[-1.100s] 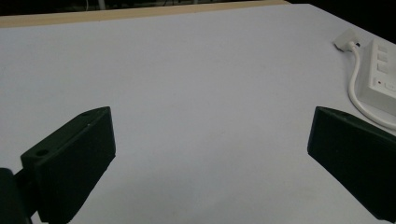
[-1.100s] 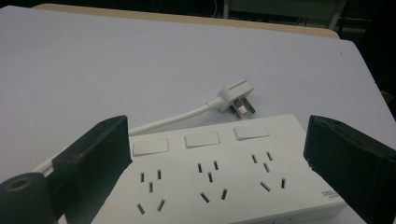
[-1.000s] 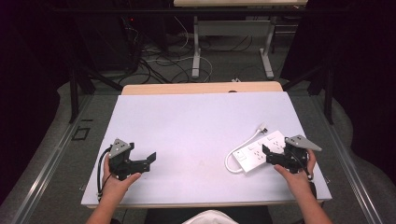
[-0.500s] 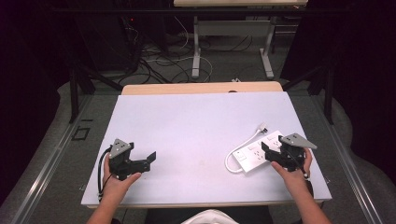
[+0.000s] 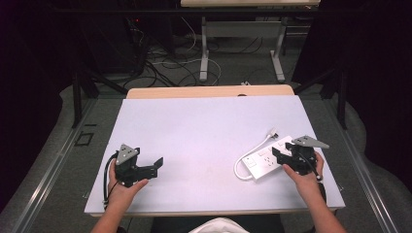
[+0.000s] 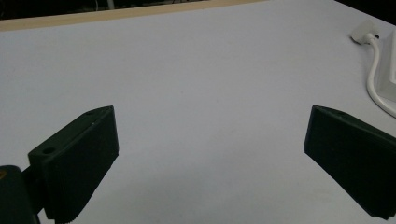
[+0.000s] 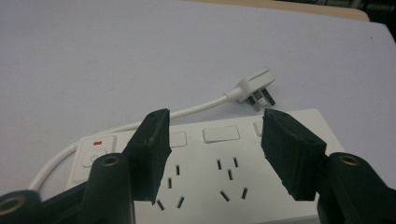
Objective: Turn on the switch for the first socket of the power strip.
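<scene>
Item one: counter (image 5: pixel 204 126), pale lilac-white top with a wooden strip along its far edge.

Item two: white power strip (image 5: pixel 265 158), lying flat near the counter's right edge, toward the near right corner, set at a slant. In the right gripper view its face (image 7: pixel 224 172) shows socket holes, rocker switches and a red-marked button at one end.

Item three: white cord (image 5: pixel 248 156), looping from the strip's near end and running along its far side to the plug (image 5: pixel 273 132), which rests on the counter just beyond the strip, pins showing in the right gripper view (image 7: pixel 256 91).

Item four: right tool (image 5: pixel 281 154), held in the person's right hand (image 5: pixel 306 177) over the strip's right end. Its jaws have just been closing and stand at middling width astride the strip's face; whether the pads touch it, I cannot tell.

Item five: left tool (image 5: pixel 156 165), held in the left hand (image 5: pixel 122 187) near the counter's near left corner, well apart from the strip. Jaws wide, nothing between them but bare counter.
</scene>
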Demonstrator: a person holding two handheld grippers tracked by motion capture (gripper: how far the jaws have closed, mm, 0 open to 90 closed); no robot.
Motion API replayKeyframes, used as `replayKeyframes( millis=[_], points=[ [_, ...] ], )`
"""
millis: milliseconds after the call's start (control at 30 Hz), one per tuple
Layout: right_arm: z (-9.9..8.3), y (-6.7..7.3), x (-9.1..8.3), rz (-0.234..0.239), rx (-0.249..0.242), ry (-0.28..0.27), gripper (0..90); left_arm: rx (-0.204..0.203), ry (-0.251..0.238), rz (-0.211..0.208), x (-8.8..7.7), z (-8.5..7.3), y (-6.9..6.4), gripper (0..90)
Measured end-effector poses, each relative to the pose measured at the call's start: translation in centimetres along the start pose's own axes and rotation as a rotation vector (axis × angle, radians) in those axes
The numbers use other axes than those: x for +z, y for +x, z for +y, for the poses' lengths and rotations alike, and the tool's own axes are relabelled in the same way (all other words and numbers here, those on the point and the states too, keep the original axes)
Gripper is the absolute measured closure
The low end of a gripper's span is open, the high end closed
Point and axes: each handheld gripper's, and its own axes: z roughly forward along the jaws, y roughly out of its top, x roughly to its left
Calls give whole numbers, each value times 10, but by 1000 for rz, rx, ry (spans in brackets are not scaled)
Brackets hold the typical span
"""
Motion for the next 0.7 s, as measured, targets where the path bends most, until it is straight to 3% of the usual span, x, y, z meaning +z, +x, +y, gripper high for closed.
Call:
replayKeyframes(
  millis=[300,567,700],
  points=[
    [21,5,2,5,-52,97,419,1,-8,15,-2,-1,1,38],
    [38,9,11,58,-56,162,419,-8,-15,20,-3,-1,2,41],
    [46,14,15,62,-77,194,420,-14,-12,19,-3,-2,2,41]
  ],
)
